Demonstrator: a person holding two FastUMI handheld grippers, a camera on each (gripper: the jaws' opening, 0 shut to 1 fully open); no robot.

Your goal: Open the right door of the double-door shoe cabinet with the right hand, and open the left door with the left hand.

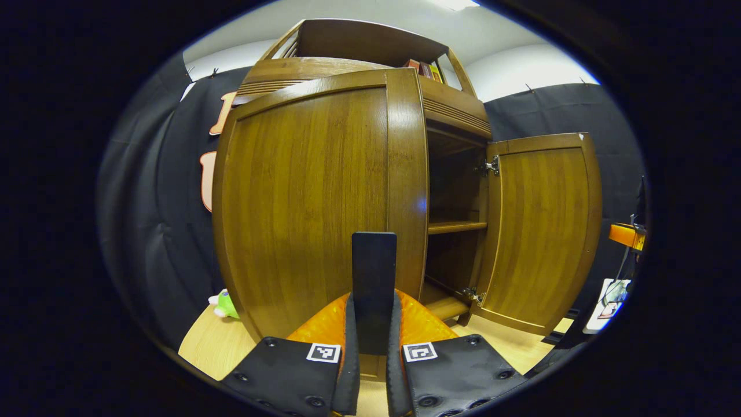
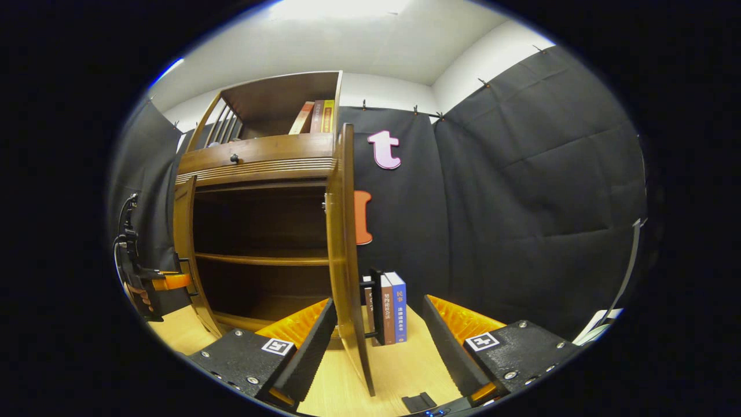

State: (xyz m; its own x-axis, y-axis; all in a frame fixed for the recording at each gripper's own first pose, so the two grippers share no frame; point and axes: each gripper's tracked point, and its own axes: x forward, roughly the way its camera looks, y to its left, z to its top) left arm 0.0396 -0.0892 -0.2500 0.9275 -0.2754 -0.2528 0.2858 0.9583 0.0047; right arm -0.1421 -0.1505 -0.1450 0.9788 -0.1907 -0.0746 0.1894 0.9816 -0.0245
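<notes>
The wooden shoe cabinet (image 1: pixel 451 104) has its left door (image 1: pixel 307 202) swung partly out and facing me in the left gripper view. My left gripper (image 1: pixel 373 296) is shut on that door's black upright handle (image 1: pixel 374 260). The right door (image 1: pixel 538 231) stands wide open, its inner face and hinges showing. In the right gripper view the right door (image 2: pixel 346 243) is edge-on between the spread fingers of my right gripper (image 2: pixel 379 302), which is open; the door's black handle (image 2: pixel 375 301) is on its outer face. At the far left, the left gripper (image 2: pixel 165 282) is at the left door (image 2: pixel 184 255).
Inside the cabinet, dark shelves (image 2: pixel 260 259) are bare. Upright books (image 2: pixel 395 313) stand on the wooden floor beside the cabinet, just behind the right door. More books (image 2: pixel 315 116) sit on the top shelf. A green toy (image 1: pixel 226 304) lies left of the cabinet. Black cloth walls surround it.
</notes>
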